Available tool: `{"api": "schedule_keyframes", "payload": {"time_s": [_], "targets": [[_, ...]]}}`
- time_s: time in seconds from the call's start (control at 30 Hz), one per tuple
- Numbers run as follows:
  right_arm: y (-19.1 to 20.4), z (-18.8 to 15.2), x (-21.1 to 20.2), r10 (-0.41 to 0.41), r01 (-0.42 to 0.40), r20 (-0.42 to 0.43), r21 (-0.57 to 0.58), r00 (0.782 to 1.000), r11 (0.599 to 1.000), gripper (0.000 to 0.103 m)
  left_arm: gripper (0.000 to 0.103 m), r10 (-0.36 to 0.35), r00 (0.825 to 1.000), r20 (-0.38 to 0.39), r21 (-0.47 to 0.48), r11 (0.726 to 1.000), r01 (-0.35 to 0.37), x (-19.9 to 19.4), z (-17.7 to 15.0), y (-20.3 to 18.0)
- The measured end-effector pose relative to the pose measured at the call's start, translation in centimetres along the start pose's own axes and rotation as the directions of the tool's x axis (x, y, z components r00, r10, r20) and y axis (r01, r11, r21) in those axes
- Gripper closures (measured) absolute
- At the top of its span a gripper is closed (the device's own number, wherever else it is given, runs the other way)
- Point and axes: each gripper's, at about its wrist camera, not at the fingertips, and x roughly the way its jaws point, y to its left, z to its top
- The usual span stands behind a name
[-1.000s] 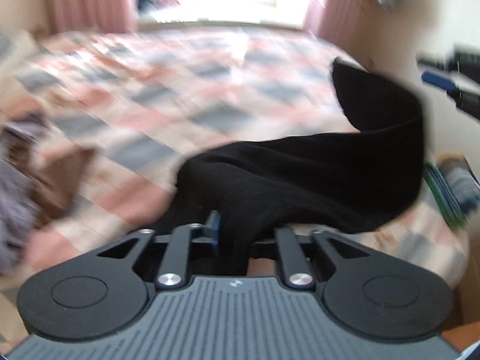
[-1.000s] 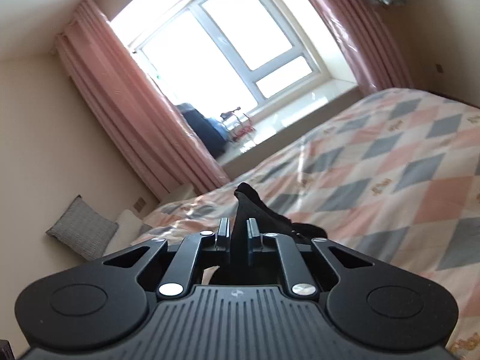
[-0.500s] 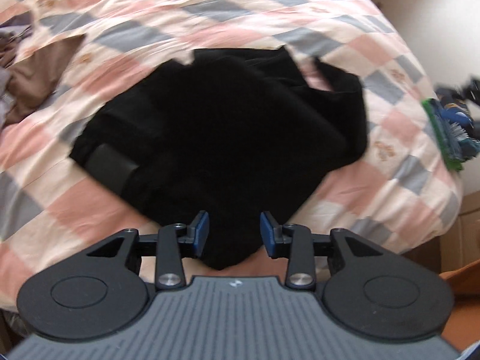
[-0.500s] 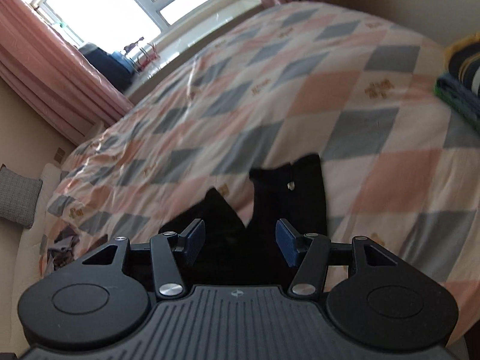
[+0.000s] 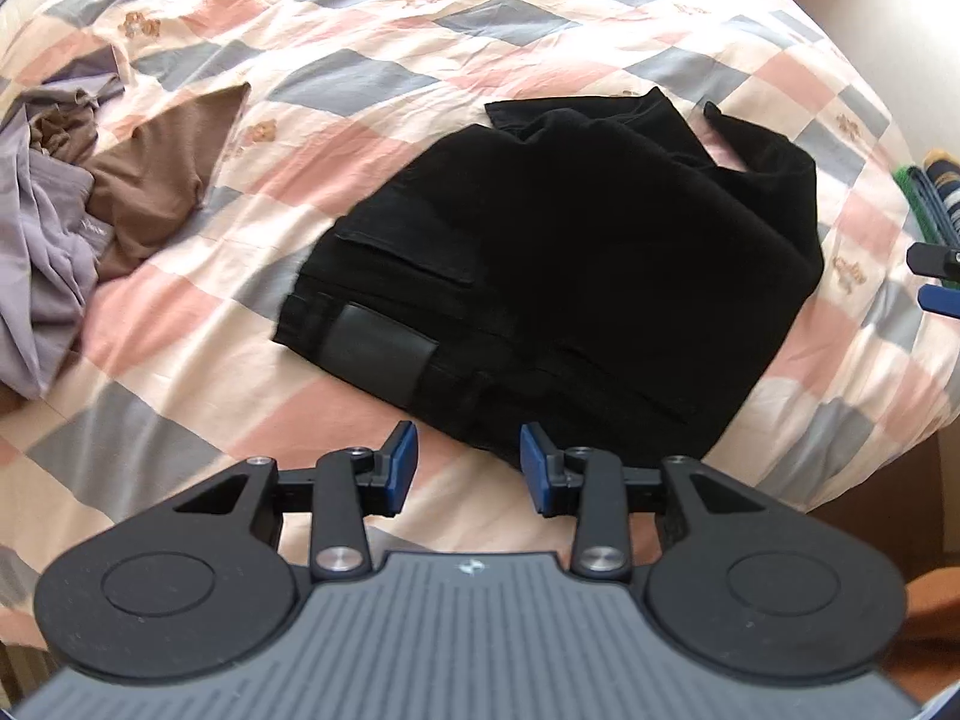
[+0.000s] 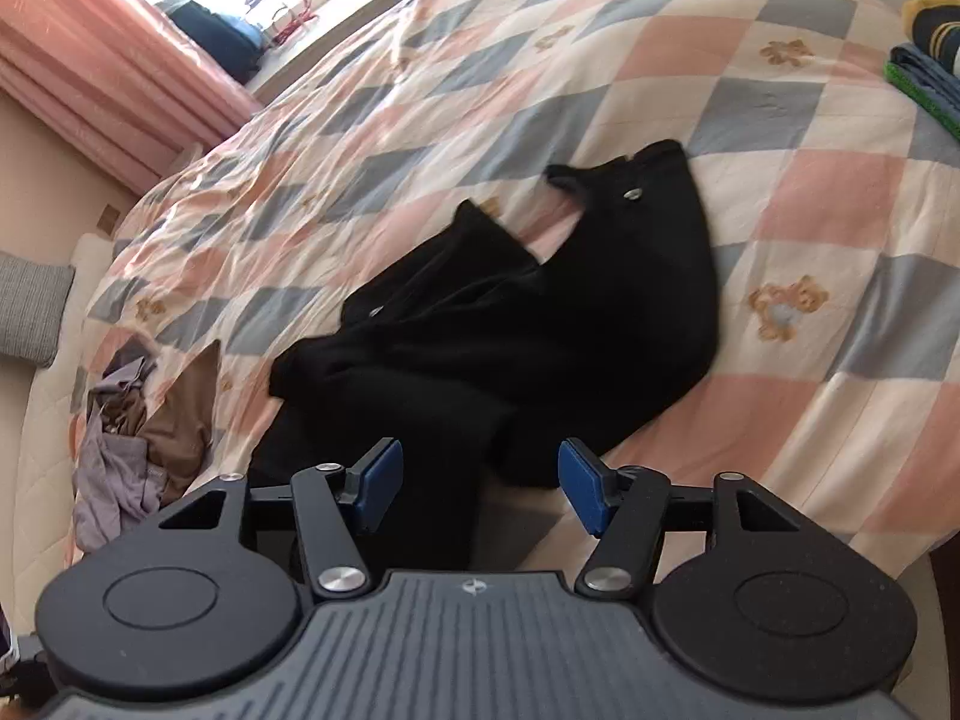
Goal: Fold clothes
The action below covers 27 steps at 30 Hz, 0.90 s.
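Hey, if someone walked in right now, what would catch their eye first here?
Black trousers lying roughly folded in the middle of the pink, grey and cream checked quilt. A crumpled heap of brown and lilac clothes sits at its left. Both grippers hover open over the trousers' near edge, gripping nothing.

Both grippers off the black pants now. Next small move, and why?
Probably bring the right gripper, jaws opening and empty, to the far leg ends and fold them toward the waistband patch. The black pants lie loosely doubled, the ends splayed apart. The left gripper is open too.
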Motion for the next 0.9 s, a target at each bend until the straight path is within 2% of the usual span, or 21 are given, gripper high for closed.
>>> {"api": "schedule_keyframes", "payload": {"time_s": [0.03,0.23,0.5,0.73,0.9], "targets": [[0.9,-0.8,0.0,-0.003,0.003,0.002,-0.008,1.0,1.0,0.036,0.071,0.0,1.0,0.002,0.013,1.0,0.0,0.0,-0.1,0.4],[4.7,-5.4,0.2,-0.024,0.024,-0.004,-0.017,1.0,1.0,0.036,0.07,-0.023,1.0,0.009,0.085,0.996,0.022,-0.3,-1.1,2.9],[6.6,-10.8,-0.3,-0.081,0.081,-0.007,0.019,0.997,0.997,0.034,0.067,-0.052,0.999,-0.005,0.134,0.99,0.053,0.4,-2.6,4.6],[6.5,-12.7,0.2,-0.116,0.117,-0.041,0.023,0.992,0.993,0.034,0.063,-0.079,0.997,-0.028,0.061,0.995,0.08,1.9,-3.3,6.9],[7.1,-13.5,2.4,-0.152,0.147,-0.084,-0.062,0.985,0.987,0.034,0.062,-0.131,0.991,-0.035,-0.081,0.989,0.127,3.8,-3.5,9.3]]}}
